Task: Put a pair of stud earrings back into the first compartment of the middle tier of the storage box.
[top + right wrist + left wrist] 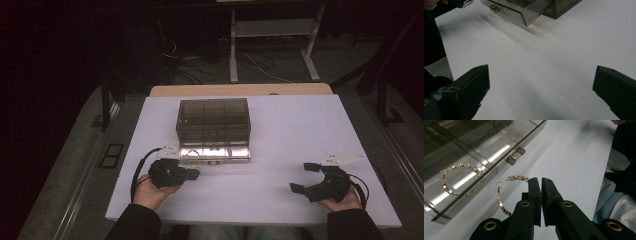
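Observation:
A smoky clear organiser box (213,112) stands at the middle of the white table (300,125), its bottom drawer (215,153) pulled out toward me. One gold hoop earring (449,178) lies inside that drawer (477,152). My left gripper (192,174) sits just in front of the drawer's left end. Its jaws are shut (541,182) on a second gold hoop earring (501,200), which hangs out to their left beside the drawer's knob (515,156). My right gripper (305,177) rests near the front right of the table, open (541,82), with bare table between its fingers.
The table's front edge runs just below both hands. White desk legs (310,45) and loose cables (255,62) lie on the dark floor beyond the far edge. In the left gripper view, the person's lap (619,205) is at the right.

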The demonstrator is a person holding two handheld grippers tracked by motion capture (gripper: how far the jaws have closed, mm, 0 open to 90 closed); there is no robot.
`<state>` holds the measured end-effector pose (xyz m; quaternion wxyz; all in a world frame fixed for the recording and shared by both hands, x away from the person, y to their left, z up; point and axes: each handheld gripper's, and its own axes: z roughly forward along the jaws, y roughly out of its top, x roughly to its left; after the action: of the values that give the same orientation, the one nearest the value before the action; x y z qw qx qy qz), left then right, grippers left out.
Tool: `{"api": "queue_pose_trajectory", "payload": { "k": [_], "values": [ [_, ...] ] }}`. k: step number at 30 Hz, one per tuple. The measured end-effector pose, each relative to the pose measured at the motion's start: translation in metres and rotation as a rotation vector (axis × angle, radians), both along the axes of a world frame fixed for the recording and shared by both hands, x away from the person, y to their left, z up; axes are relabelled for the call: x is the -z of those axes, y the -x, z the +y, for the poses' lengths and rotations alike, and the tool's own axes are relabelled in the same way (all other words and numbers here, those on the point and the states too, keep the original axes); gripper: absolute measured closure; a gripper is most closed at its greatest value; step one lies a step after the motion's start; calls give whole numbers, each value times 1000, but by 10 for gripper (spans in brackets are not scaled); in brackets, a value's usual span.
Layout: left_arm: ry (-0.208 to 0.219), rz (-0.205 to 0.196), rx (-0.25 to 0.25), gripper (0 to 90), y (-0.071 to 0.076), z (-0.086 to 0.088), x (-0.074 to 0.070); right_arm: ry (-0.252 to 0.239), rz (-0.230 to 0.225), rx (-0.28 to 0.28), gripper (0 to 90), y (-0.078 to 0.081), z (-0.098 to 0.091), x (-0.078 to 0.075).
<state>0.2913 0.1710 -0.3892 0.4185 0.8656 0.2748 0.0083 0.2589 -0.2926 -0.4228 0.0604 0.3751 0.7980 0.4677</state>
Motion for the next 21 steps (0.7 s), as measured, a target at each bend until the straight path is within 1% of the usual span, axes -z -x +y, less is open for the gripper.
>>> {"api": "queue_pose_trajectory", "payload": {
  "k": [2, 4, 7, 14, 17, 19, 21],
  "values": [
    [4, -5, -2, 861, 0, -1, -3, -1, 2, 2, 3, 0, 0, 0],
    [3, -15, 9, 861, -1, -1, -6, -1, 1, 4, 3, 0, 0, 0],
    [16, -21, 1, 861, -2, -2, -12, 0, 1, 3, 3, 0, 0, 0],
    [16, -42, -3, 861, -6, -1, -21, 1, 0, 7, 3, 0, -2, 0],
    [10, -49, -1, 861, -9, -1, -26, -1, -4, 9, 3, 0, -3, 0],
    [9, -53, 2, 861, -11, -1, -28, -2, 2, 12, 3, 0, -3, -1],
    [11, -56, -6, 861, -13, -1, -30, -3, 2, 13, 3, 0, -4, -1]
  ]
}}
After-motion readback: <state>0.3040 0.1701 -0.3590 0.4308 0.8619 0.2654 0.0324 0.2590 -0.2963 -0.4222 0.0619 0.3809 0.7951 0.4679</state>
